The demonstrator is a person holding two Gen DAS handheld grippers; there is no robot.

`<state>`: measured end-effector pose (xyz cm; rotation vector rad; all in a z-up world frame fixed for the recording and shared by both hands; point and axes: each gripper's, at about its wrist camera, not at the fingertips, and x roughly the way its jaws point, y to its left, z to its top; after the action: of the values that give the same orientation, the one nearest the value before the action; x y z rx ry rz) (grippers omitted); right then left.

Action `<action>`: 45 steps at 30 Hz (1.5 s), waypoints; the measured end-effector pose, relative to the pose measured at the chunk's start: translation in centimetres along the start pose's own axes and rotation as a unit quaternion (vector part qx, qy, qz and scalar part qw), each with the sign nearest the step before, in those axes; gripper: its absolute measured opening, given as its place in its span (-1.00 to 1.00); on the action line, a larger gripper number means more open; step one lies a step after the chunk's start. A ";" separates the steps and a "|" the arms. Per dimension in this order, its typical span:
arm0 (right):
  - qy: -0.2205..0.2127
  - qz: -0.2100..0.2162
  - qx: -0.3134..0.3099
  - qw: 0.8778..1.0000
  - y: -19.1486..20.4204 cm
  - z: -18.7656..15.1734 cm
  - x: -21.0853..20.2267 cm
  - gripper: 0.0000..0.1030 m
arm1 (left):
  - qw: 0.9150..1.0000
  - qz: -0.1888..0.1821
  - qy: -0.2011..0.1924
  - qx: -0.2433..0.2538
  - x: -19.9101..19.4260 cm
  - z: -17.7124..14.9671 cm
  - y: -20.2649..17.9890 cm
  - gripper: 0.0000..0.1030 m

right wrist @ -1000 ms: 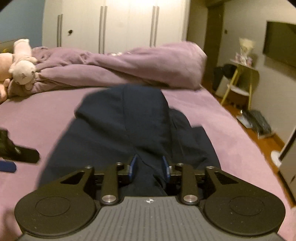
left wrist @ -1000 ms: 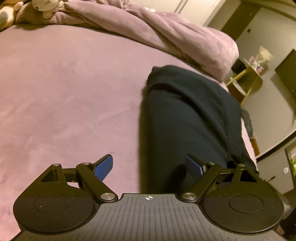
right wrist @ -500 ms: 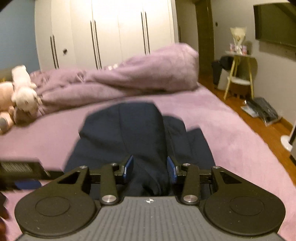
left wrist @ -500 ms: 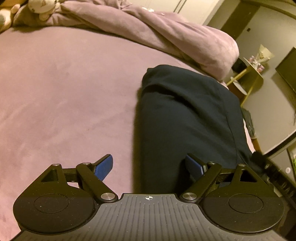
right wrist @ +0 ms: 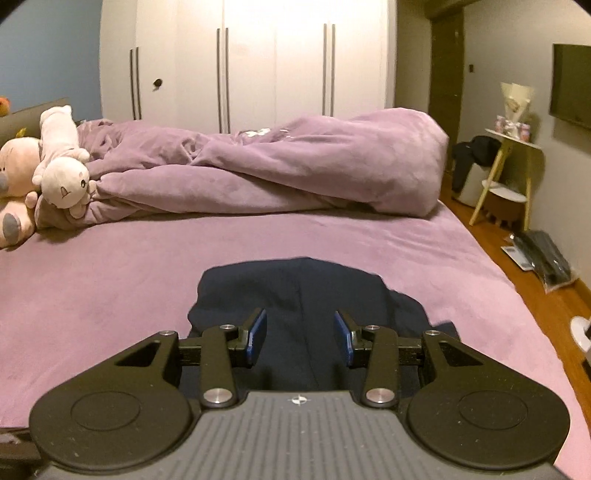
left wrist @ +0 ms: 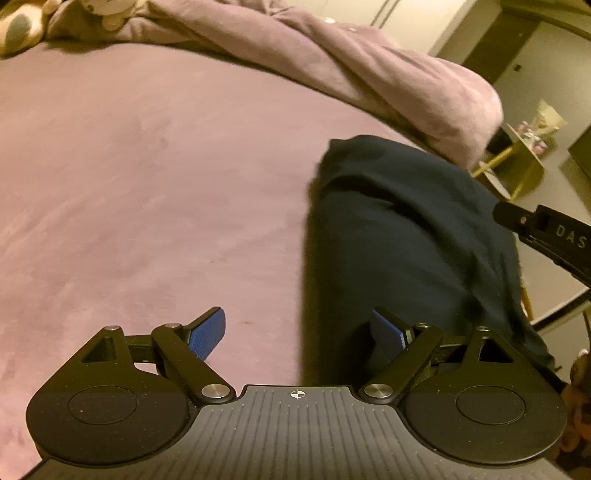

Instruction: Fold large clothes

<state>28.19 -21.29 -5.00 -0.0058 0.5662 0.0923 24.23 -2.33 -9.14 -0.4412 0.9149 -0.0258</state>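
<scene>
Bed (right wrist: 110, 280) carries the garment (right wrist: 295, 291), folded. Right hand-held gripper (right wrist: 300, 336) just released its fold, now half-open, empty; left hand-held gripper (left wrist: 297, 332) wide open at garment's edge. Next fold pending.

The near end of the dark garment (right wrist: 295, 291) is hidden beneath the right hand-held gripper (right wrist: 299, 336), a plush toy (left wrist: 18, 26) is cut off at the left wrist view's top-left corner, and the small items on the side shelf (right wrist: 513, 129) are too small to identify.
</scene>
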 end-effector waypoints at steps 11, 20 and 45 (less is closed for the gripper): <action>0.013 -0.075 -0.004 0.997 -5.0 -5.6 6.8 -0.08 | 0.999 0.002 -0.031 0.020 3.1 3.0 -4.5 0.76; -0.012 -0.059 0.102 0.993 -10.2 -7.9 7.9 -0.07 | 0.997 0.003 -0.057 0.048 3.8 2.7 -6.9 0.80; 0.025 -0.072 0.063 0.995 -11.1 -11.5 -1.4 0.46 | 0.994 -0.054 -0.019 0.092 2.7 -2.2 -6.9 0.98</action>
<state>21.84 -32.86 -14.21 0.0739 0.6196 -0.0844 25.32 -9.97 -9.79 -0.3182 0.8432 -0.1978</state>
